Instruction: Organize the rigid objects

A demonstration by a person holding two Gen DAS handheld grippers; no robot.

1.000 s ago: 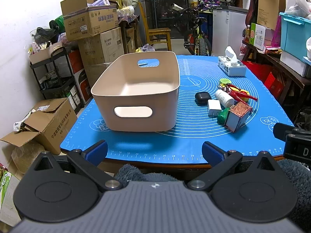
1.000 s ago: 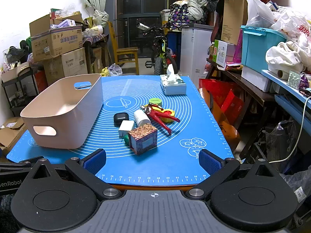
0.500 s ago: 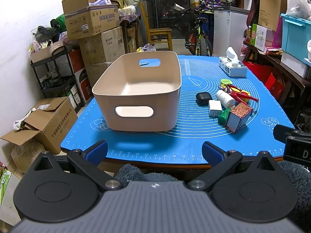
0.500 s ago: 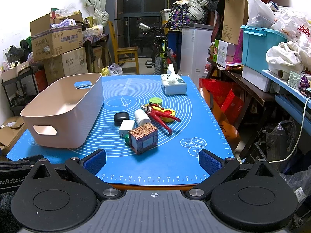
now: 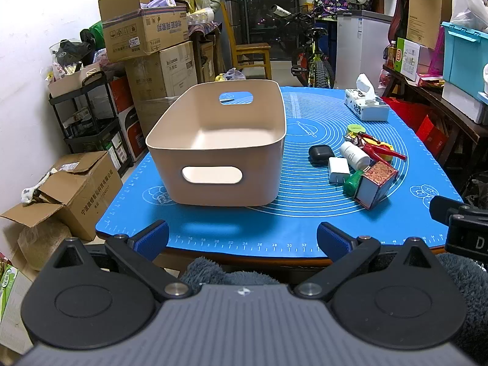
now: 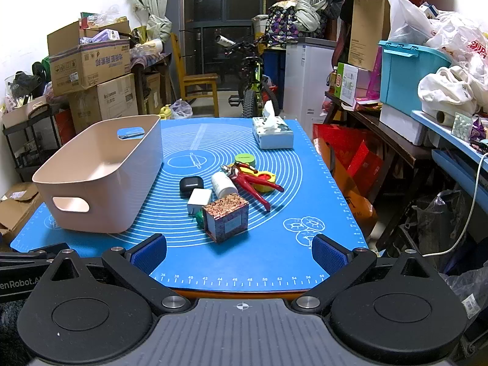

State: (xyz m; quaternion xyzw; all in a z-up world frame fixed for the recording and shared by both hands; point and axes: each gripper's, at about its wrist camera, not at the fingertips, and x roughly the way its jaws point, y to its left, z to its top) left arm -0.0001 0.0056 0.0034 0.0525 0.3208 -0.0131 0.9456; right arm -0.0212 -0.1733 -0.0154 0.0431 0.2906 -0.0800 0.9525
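Note:
An empty beige bin (image 5: 219,140) (image 6: 100,177) stands on the left of the blue mat (image 5: 299,213). To its right lies a cluster: a patterned box (image 6: 227,219) (image 5: 376,184), a white charger (image 6: 199,199), a black earbud case (image 6: 191,184), a white bottle (image 6: 223,184), red pliers (image 6: 253,183), a yellow piece (image 6: 263,180), a green lid (image 6: 245,159) and a small green item (image 5: 352,181). My left gripper (image 5: 242,238) is open and empty at the mat's front edge before the bin. My right gripper (image 6: 239,251) is open and empty before the cluster.
A tissue box (image 6: 272,134) stands at the mat's far right. Cardboard boxes (image 5: 146,30) and a black shelf (image 5: 85,116) stand left of the table. A bicycle (image 6: 253,85) and a chair (image 6: 198,82) are behind it, red bags (image 6: 350,158) and cluttered shelves on the right.
Both grippers have drifted very slightly forward. Nothing on the table has moved.

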